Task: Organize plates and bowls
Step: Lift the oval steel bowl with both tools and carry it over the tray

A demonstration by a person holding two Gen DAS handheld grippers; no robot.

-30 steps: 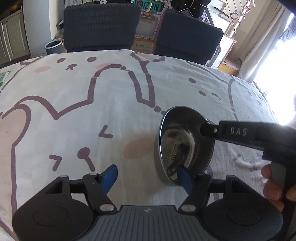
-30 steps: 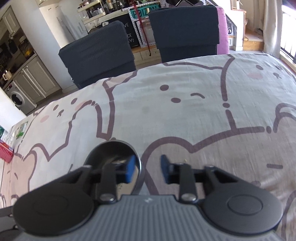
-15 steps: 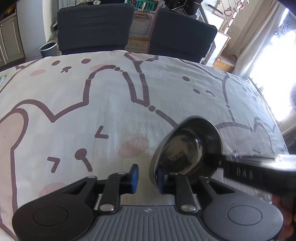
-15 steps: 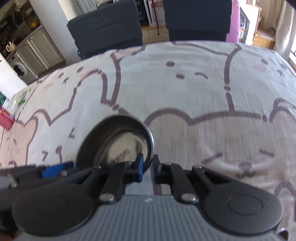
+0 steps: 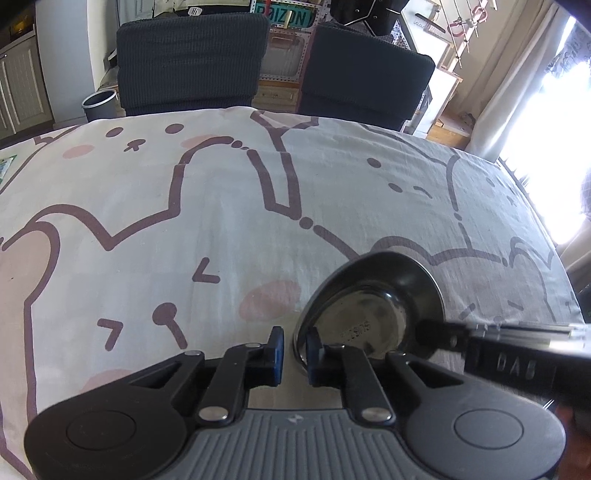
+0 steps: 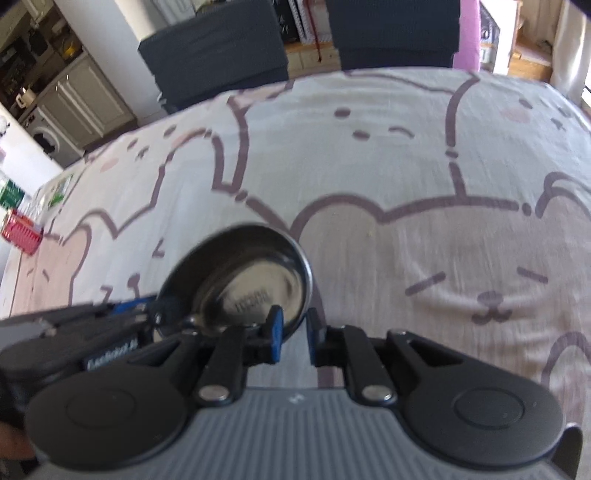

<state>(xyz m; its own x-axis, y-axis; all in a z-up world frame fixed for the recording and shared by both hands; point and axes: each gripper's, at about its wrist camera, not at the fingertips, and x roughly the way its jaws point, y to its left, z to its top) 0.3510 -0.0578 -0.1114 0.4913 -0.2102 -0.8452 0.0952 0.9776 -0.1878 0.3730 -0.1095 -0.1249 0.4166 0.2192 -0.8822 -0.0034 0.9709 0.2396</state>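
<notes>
Left gripper [image 5: 295, 355]: blue pads drawn close, jaws just closed further. The near rim of a steel bowl [image 5: 369, 306] is pinched between them, one pad inside, one outside. A sliver of cloth shows beside the outer pad, so full contact there is not clearly seen.

Right gripper [image 6: 294, 334]: jaws just eased apart a little. The opposite rim of the bowl is straddled by the pads, one over the inside. Whether the pads press on the metal cannot be told; the view is smeared by blur.

Bowl: held tilted between the two grippers, open side turned toward both cameras, above the tablecloth [image 5: 184, 221]. Whether its lower edge touches the cloth is hidden by the gripper bodies.

Writing:
- A stamp is seen in the bowl's bottom, too warped by reflections to be read.
- In the left wrist view, white letters "DA" plus a third uncertain letter are read on the right gripper's body.
- In the right wrist view, a blue label with white lettering is seen on the left gripper, too blurred to read.
- A green sign [image 5: 284, 16] is seen behind the chairs [image 5: 192, 62]: "IZON" legible, first letter partly cut off.

Cloth: pale, printed with cartoon animal outlines and pink cheeks.

Beyond the table: a grey bin [image 5: 99, 105], a curtain [image 5: 517, 92], a red basket [image 6: 20, 236] cut by the frame edge, a washing machine [image 6: 51, 144].
</notes>
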